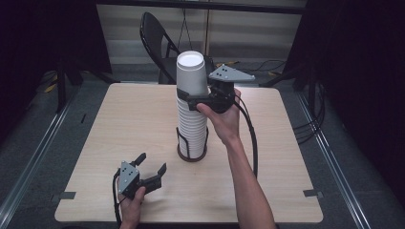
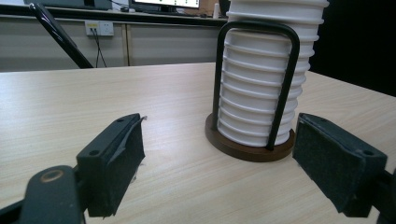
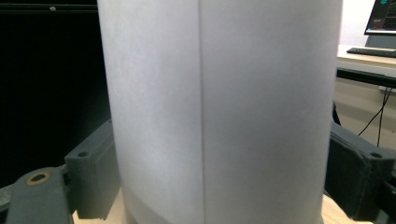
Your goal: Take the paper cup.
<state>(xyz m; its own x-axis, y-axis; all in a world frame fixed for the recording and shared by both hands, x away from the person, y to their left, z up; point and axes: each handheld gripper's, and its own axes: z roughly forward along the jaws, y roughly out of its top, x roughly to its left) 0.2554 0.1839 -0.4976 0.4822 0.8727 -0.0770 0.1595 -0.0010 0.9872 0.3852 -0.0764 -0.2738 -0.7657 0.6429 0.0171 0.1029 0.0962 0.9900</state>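
Observation:
A tall stack of upturned white paper cups (image 1: pixel 192 126) stands in a black wire holder with a round brown base (image 1: pixel 192 155) at the table's middle. My right gripper (image 1: pixel 189 98) is shut on the top cup (image 1: pixel 191 71), one jaw on each side of its wall, near the top of the stack. The right gripper view shows that cup (image 3: pixel 219 70) close up between the jaws of my right gripper (image 3: pixel 224 140). My left gripper (image 1: pixel 151 162) rests open and holds nothing at the front left. In its own view my left gripper (image 2: pixel 219 126) faces the stack (image 2: pixel 261 93) and base (image 2: pixel 243 150).
The light wooden table (image 1: pixel 119 119) is bare around the holder. A black folding chair (image 1: pixel 157 43) stands behind its far edge. Cables lie on the floor at the right (image 1: pixel 305 129). Dark curtains hang on both sides.

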